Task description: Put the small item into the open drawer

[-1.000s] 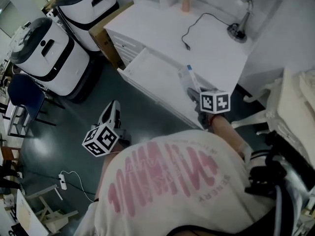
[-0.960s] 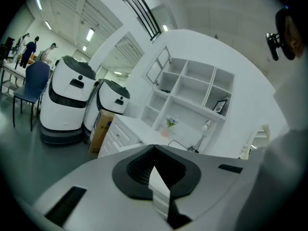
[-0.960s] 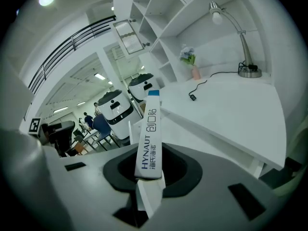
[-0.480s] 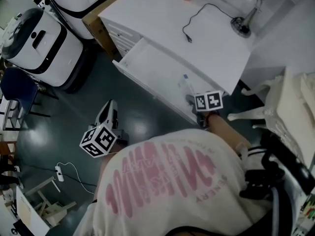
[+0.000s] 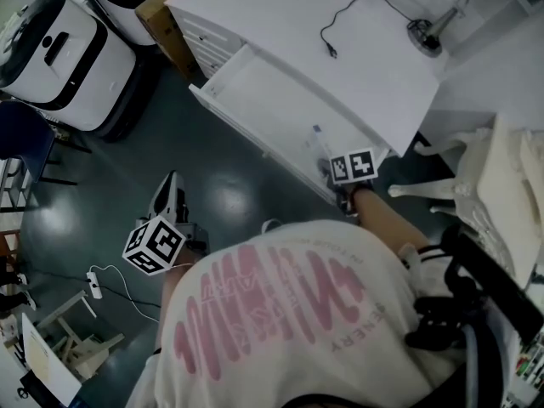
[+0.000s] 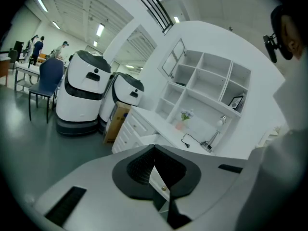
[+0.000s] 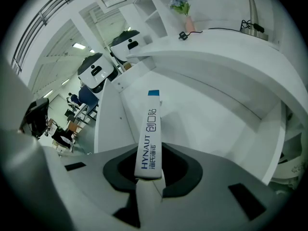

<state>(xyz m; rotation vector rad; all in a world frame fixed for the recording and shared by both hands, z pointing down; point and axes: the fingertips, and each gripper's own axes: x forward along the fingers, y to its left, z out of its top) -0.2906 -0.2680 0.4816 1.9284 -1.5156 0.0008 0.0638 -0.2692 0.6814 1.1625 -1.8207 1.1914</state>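
We see the head view dim and bluish, with a soft glare patch on the dark floor (image 5: pixel 225 201) — both gripper views bend strongly, black at their round edges, lit by ceiling strip lights (image 6: pixel 100 30).

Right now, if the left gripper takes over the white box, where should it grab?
Its free end, near the blue band. The white box is long and slim; the right gripper clamps its near end, leaving the far half clear over the open drawer. Probably come from the side, across the thin faces.
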